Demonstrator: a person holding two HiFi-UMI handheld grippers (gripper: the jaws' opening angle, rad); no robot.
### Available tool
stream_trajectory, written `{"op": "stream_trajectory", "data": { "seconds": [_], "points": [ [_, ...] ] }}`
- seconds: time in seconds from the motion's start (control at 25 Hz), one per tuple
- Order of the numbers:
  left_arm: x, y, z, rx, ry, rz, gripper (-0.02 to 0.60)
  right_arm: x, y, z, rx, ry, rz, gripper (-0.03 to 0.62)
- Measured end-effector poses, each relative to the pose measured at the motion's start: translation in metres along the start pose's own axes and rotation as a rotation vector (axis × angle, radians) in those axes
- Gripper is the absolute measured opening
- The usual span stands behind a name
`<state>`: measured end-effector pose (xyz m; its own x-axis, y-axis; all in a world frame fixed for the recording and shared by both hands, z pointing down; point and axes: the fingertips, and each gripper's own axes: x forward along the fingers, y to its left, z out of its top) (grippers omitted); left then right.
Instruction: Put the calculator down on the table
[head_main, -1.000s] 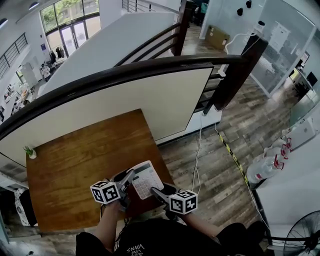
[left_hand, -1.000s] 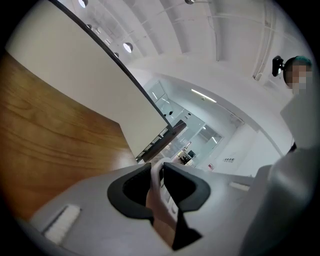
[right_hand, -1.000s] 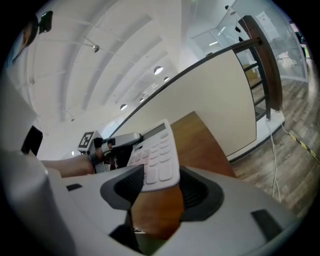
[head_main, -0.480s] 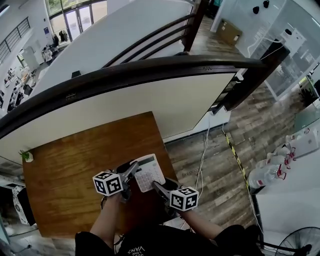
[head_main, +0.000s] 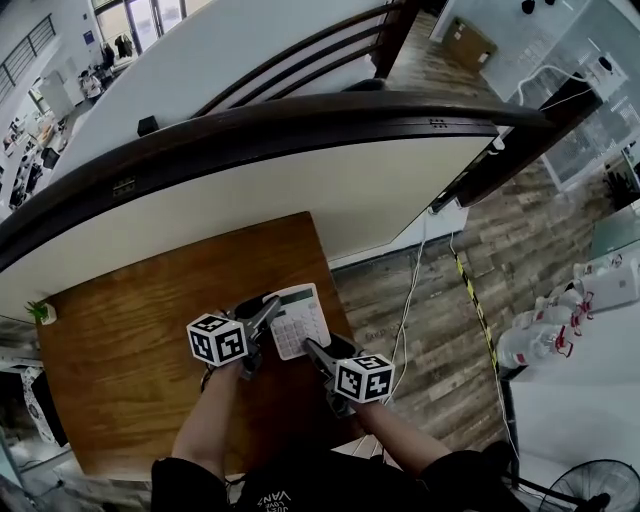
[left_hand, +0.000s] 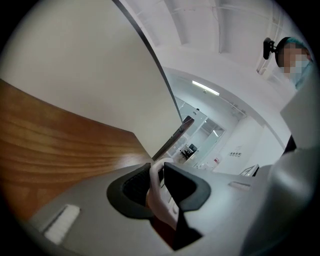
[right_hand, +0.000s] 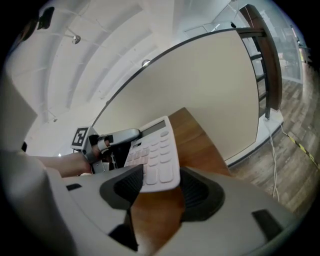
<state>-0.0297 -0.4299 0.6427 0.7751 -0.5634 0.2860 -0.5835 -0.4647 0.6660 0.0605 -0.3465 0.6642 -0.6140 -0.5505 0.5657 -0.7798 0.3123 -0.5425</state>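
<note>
Both grippers hold a white calculator (head_main: 299, 319) just above the right part of the brown wooden table (head_main: 130, 340). My left gripper (head_main: 268, 312) is shut on its left edge; in the left gripper view that white edge (left_hand: 154, 194) sits pinched between the dark pads. My right gripper (head_main: 312, 350) grips the near end. In the right gripper view the calculator (right_hand: 156, 152) lies keys up between the pads, tilted up away from me, with the left gripper (right_hand: 118, 137) at its far side.
A white half-wall with a dark curved handrail (head_main: 250, 130) borders the table's far edge. A small potted plant (head_main: 41, 312) stands at the table's far left corner. To the right are wood floor, a cable (head_main: 405, 310) and water bottles (head_main: 540, 340).
Both grippers have carried the calculator forward over the table and somewhat lower. Their holds on it look the same.
</note>
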Motion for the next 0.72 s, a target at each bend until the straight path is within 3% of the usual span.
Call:
{"op": "stream_trajectory", "data": {
  "seconds": [0.28,0.48,0.72],
  "points": [
    [0.015,0.015,-0.001,-0.007,0.038,0.02,0.084,0.015,-0.014,0.004,-0.035,0.059,-0.046,0.21],
    [0.022,0.016,-0.001,0.055,0.097,0.049,0.086,0.022,-0.016,0.004,-0.131,0.114,-0.094,0.21],
    [0.026,0.019,-0.001,0.117,0.117,0.108,0.095,0.027,-0.016,0.005,-0.156,0.117,-0.1,0.21]
  ]
}}
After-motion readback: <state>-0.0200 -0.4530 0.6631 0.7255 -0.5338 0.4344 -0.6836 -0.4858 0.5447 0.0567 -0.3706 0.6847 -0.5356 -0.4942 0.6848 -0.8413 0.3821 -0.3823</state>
